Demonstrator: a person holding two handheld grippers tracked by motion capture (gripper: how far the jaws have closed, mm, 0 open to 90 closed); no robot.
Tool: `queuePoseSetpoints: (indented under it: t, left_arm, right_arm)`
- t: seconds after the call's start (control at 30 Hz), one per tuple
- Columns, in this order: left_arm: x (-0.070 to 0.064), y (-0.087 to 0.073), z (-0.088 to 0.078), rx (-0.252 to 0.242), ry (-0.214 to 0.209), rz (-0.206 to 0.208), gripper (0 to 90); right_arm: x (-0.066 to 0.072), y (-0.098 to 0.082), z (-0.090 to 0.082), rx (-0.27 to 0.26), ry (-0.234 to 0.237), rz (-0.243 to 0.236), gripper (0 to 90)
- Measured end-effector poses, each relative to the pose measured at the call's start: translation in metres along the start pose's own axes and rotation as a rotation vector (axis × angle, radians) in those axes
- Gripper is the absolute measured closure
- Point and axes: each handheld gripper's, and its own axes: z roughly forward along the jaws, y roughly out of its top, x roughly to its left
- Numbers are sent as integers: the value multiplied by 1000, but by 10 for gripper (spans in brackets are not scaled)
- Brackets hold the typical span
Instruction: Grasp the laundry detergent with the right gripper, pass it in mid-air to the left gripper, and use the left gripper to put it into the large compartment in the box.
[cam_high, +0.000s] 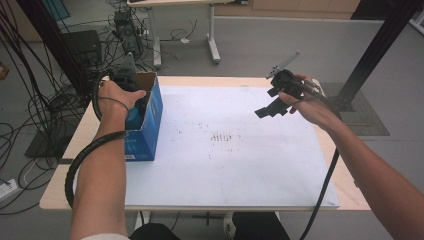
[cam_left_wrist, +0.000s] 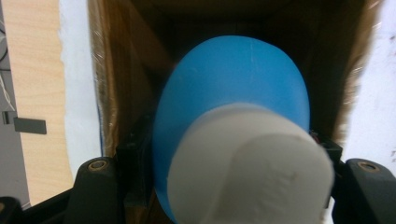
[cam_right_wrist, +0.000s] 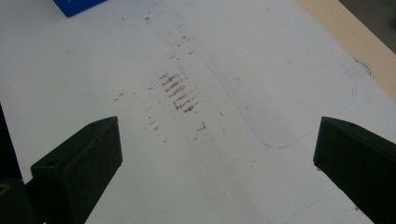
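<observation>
The left gripper (cam_high: 131, 82) pinches a blue rubbery object with a white cylindrical end (cam_left_wrist: 233, 140), lowered into the open blue cardboard box (cam_high: 150, 117) at the table's left. Packing step, I judge; next: release. The right gripper (cam_high: 272, 107) hovers spread over the white mat (cam_high: 225, 170)

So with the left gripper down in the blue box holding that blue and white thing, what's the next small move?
Probably open the left gripper and let go: the blue and white object it clamps already sits between the brown inner walls of the blue box. The right gripper hangs open above the white mat, holding nothing.
</observation>
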Motion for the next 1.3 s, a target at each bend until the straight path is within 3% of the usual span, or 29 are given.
queuePoseSetpoints:
  t: [0.1, 1.3]
  left_arm:
    - [2, -1, 6, 8, -6, 0, 358]
    - [6, -1, 8, 4, -20, -17, 350]
  right_arm:
    - [-1, -2, 1, 5, 1, 6, 11]
    - [-5, -2, -9, 1, -12, 17, 15]
